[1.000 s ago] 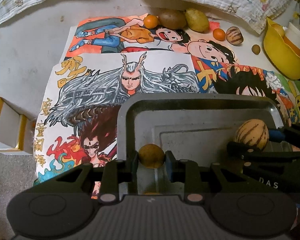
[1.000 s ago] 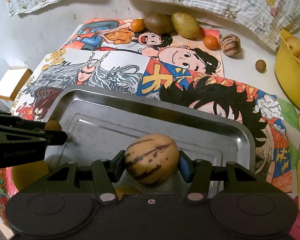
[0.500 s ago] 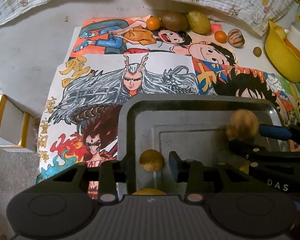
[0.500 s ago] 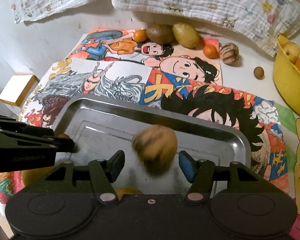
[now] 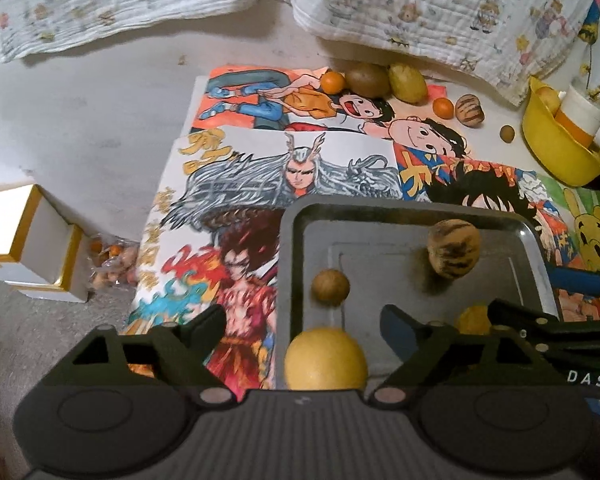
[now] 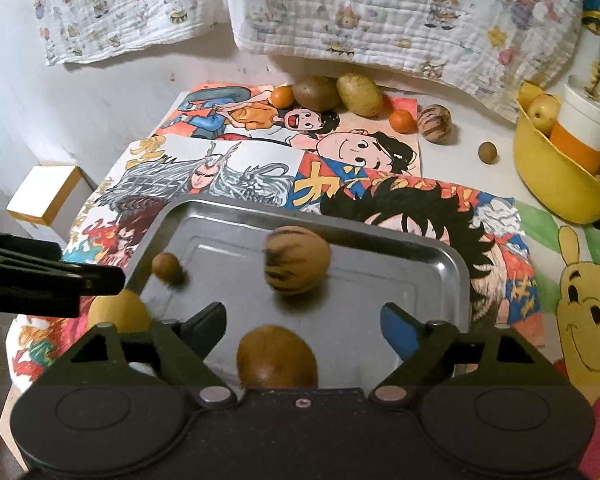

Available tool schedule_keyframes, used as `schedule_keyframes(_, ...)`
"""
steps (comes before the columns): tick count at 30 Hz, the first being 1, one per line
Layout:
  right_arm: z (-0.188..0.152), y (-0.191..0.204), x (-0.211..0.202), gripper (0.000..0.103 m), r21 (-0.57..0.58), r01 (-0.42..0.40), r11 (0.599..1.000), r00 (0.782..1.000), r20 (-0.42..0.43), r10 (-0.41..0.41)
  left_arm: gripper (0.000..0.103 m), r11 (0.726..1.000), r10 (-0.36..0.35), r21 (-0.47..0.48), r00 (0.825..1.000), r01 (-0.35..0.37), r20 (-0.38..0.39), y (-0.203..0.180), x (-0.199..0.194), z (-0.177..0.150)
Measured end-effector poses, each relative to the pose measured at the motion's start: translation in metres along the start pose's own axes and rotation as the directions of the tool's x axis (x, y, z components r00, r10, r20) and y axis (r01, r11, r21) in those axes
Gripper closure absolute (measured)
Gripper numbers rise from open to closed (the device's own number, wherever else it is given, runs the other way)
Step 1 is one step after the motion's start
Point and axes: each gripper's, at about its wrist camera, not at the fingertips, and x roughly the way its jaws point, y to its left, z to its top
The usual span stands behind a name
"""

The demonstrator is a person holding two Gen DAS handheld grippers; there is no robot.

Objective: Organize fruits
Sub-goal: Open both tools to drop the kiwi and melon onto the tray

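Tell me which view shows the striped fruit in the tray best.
The right wrist view: the striped fruit sits near mid-frame in the tray, unblocked, between the open right gripper fingers. In the left wrist view it appears smaller, off to the right.

Fruit-cluttered tray (image 6: 440, 256), open backing

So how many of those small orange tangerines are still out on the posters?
2. One tangerine sits at the far left of the fruit row, beside the kiwi. The other tangerine lies between the yellow-green fruit and the striped melon. More may hide in the yellow bowl.
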Motion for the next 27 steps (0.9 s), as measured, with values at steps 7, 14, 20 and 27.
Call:
schedule_keyframes(7, -0.025, 0.012, -0.022, 0.008, 0.010, -0.010, 1.000, 1.000, 0.003, 0.010, 0.004, 1.000, -0.025, -0.014, 1.000, 0.025, 0.002, 0.013, -0.024, -0.029)
schedule_keyframes(14, -0.050, 0.025, -0.038, 0.002, 0.020, 0.000, 1.000, 1.000, -0.022, 0.001, 0.001, 0.999, -0.035, 0.037, 0.999, 0.035, -0.010, 0.011, -0.038, -0.058)
schedule_keyframes(20, -0.066, 0.028, -0.044, 0.001, 0.028, 0.042, 0.999, 0.998, -0.041, -0.040, 0.001, 0.994, -0.026, 0.106, 1.000, 0.025, 0.003, 0.006, -0.045, -0.079)
schedule_keyframes(27, -0.085, 0.024, -0.049, 0.001, 0.007, 0.135, 0.991, 0.989, -0.061, -0.134, 0.001, 0.985, -0.026, 0.170, 1.000, 0.026, -0.004, 0.005, -0.046, -0.092)
